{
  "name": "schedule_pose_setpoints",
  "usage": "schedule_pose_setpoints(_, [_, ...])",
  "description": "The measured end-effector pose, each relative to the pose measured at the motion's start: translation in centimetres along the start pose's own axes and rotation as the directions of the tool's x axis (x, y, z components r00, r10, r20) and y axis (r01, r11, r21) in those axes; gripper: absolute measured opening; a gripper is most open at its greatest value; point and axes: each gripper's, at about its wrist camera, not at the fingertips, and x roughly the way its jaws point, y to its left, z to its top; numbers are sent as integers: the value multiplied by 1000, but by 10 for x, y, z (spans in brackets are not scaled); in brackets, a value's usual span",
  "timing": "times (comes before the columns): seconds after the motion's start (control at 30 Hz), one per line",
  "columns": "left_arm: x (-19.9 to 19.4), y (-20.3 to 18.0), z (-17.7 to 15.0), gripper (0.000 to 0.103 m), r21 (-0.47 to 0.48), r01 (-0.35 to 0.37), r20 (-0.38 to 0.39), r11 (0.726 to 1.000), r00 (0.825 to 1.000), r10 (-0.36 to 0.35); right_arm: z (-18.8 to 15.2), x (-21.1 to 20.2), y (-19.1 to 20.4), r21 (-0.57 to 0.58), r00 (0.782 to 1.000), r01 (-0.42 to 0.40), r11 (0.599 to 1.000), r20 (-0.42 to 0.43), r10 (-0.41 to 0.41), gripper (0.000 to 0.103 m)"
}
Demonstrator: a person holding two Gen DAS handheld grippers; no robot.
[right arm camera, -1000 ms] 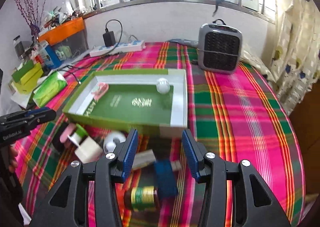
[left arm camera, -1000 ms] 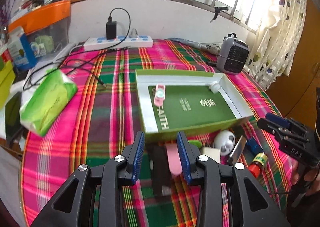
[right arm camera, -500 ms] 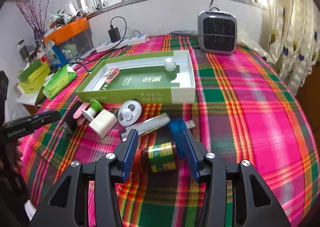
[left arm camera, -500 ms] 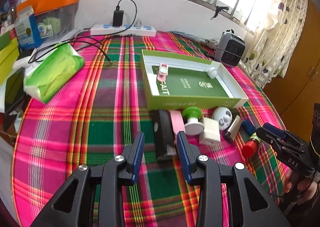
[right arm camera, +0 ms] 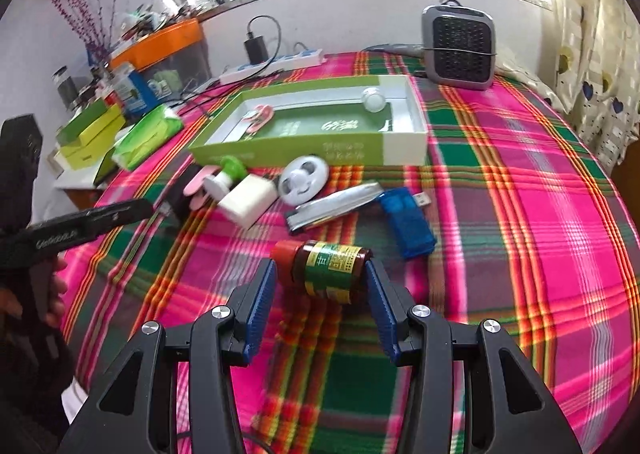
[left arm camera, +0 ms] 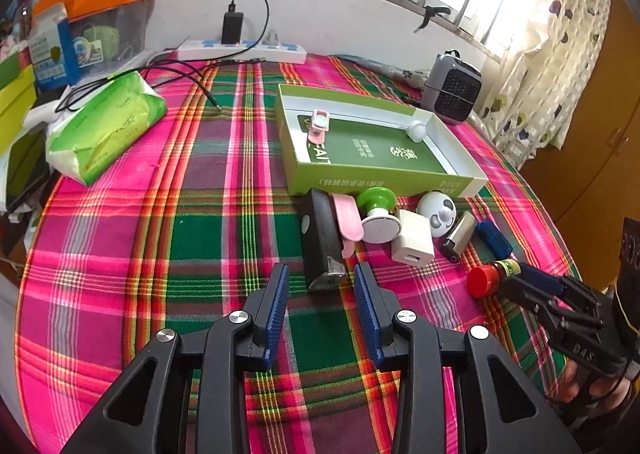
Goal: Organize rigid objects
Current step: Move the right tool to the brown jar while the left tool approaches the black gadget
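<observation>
Right gripper (right arm camera: 320, 282) hangs low over the plaid tablecloth (right arm camera: 520, 214), jaws spread wide, and the brown bottle (right arm camera: 328, 268) with the red cap lies on its side right between the blue pads, though contact cannot be made out. Left gripper (left arm camera: 320, 286) hovers too, jaws apart and gripping nothing, its tips just short of the black box (left arm camera: 320, 238). A hand (left arm camera: 592, 386) wraps the right tool's handle at the cloth's right edge. Along the near wall of the green tray (left arm camera: 384, 184) sits the cluster: pink clip (left arm camera: 348, 218), green-and-white knob (left arm camera: 376, 214), white charger cube (left arm camera: 412, 238), panda-face disc (left arm camera: 438, 210), silver lighter (left arm camera: 458, 236), blue USB stick (left arm camera: 494, 238). Inside the tray, a pink clip piece (left arm camera: 318, 124) at the far left corner and a white ball (left arm camera: 416, 130) at the far right. A green tissue pack (left arm camera: 108, 126) rests near the left edge, a power strip (left arm camera: 244, 50) along the far edge under the window, a grey heater (right arm camera: 458, 46) at the far right corner.
</observation>
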Motion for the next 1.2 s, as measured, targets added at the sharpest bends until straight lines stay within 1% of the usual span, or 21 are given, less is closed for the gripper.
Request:
schedule_pose_setpoints(0.2, [0, 2, -4, 33, -5, -4, -6, 1000, 1000, 4, -10, -4, 17, -99, 999, -47, 994, -31, 45, 47])
schedule_pose_setpoints(0.3, [0, 2, -4, 33, -6, -6, -8, 1000, 1000, 6, -10, -9, 20, -163, 1000, -17, 987, -7, 16, 47])
schedule_pose_setpoints(0.33, [1, 2, -4, 33, -7, -7, -10, 1000, 1000, 7, -10, -11, 18, -166, 1000, -7, 986, 7, 8, 47])
schedule_pose_setpoints(0.4, [1, 2, -4, 33, -6, -6, -10, 1000, 1000, 6, -6, -12, 13, -164, 999, -23, 986, 22, 27, 47])
schedule_pose_setpoints(0.57, [2, -1, -3, 33, -4, -6, -14, 1000, 1000, 6, 2, 1, 2, -151, 999, -42, 988, 13, 45, 47])
schedule_pose_setpoints(0.63, [4, -3, -2, 33, -2, -5, -17, 1000, 1000, 5, 3, 4, 3, -161, 998, -62, 985, 3, 64, 47])
schedule_pose_setpoints(0.8, [9, -4, 1, 33, -5, -6, -22, 1000, 1000, 6, 7, 16, 7, -210, 998, -65, 975, -20, 62, 50])
schedule_pose_setpoints(0.9, [14, -7, 3, 33, 0, -17, -30, 1000, 999, 17, 9, 21, 8, -223, 997, -72, 972, -28, 68, 50])
schedule_pose_setpoints(1.0, [18, -9, 6, 33, 15, -44, -33, 999, 998, 45, 11, 25, 9, -251, 997, -72, 965, -35, 65, 50])
schedule_pose_setpoints(1.13, [23, -10, 10, 33, 20, -48, -37, 999, 998, 48, 15, 31, 9, -274, 997, -77, 959, -53, 65, 50])
schedule_pose_setpoints(1.2, [28, -11, 11, 33, 32, -61, -48, 998, 997, 62, 15, 32, 9, -286, 996, -83, 954, -62, 68, 50])
